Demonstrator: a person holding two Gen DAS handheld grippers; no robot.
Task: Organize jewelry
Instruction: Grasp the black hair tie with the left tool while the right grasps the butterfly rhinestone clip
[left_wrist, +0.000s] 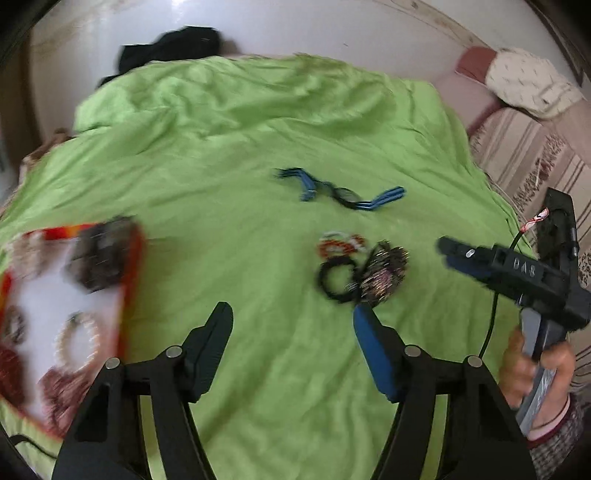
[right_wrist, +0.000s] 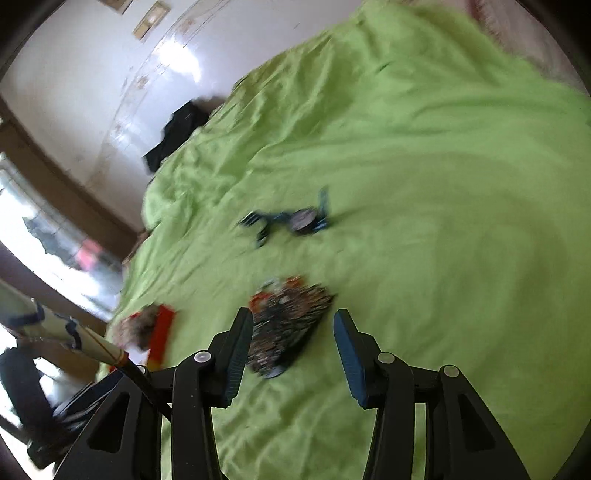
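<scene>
From the left wrist camera, the left hand-held gripper (left_wrist: 293, 321) hangs wide open and empty over a green bedspread (left_wrist: 240, 155), its right fingertip just beside a heap of beaded bracelets (left_wrist: 364, 271) lying ahead and to its right; an orange-rimmed tray (left_wrist: 135, 258) already holding jewelry sits to its left, and a blue-strapped watch (left_wrist: 341, 192) lies farther ahead. The right hand-held gripper (left_wrist: 448, 251) reaches in from the right, close to the same heap, its opening impossible to judge here. From the right wrist camera, that gripper (right_wrist: 293, 325) shows spread and empty, the heap (right_wrist: 290, 328) directly ahead between its fingertips, long axis running roughly along the fingers. The right looks better placed to grasp; blur softens all detail.
</scene>
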